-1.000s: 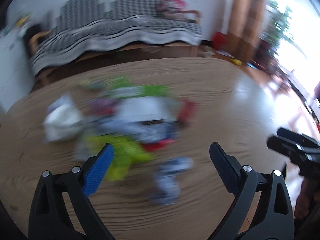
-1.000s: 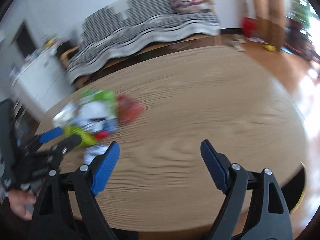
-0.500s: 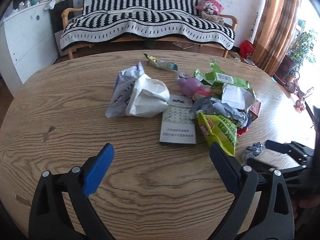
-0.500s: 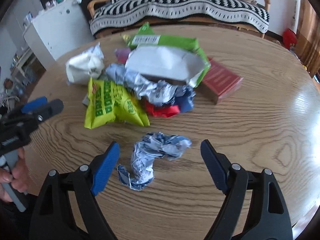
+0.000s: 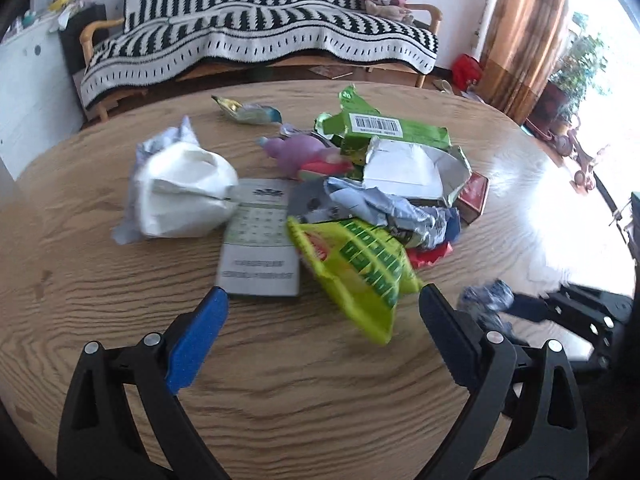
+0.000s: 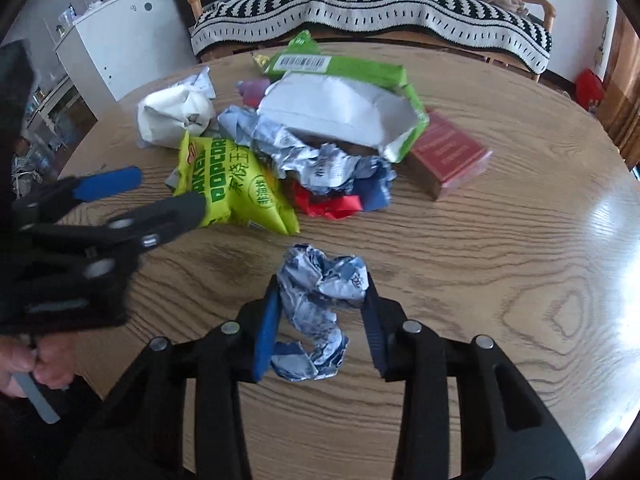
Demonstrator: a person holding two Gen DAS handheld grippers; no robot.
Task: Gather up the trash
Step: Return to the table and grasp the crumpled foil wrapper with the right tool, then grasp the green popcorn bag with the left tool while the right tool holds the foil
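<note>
The task stood at its opening stage. The right gripper (image 6: 320,312) had just been closing, and its jaws now pressed on both sides of a crumpled blue-and-white wrapper (image 6: 320,300), which lay between them and, by the look of it, still rested on the tabletop (image 6: 500,280); this was judged the first piece taken, not yet lifted clear. The left gripper (image 5: 320,332) hung with its jaws spread wide and nothing between them, the lower tip of a yellow-green popcorn bag (image 5: 360,276) lying just ahead of them. Everything else remained uncollected ahead of both grippers: a white crumpled bag (image 5: 184,196) ahead and to the left of the left gripper, a printed card (image 5: 260,248) directly ahead, a torn green box (image 5: 384,132) with silver lining further off, a silver-and-blue foil wrapper (image 6: 316,160) and red scraps (image 6: 332,204) beyond the right gripper, a red carton (image 6: 448,156) ahead to its right, a purple item (image 5: 296,152) and a small candy wrapper (image 5: 248,114) at the far side. No bin or collecting bag appeared in either view, so where the trash was to go could not be told. Nearly all the work was judged outstanding.
</note>
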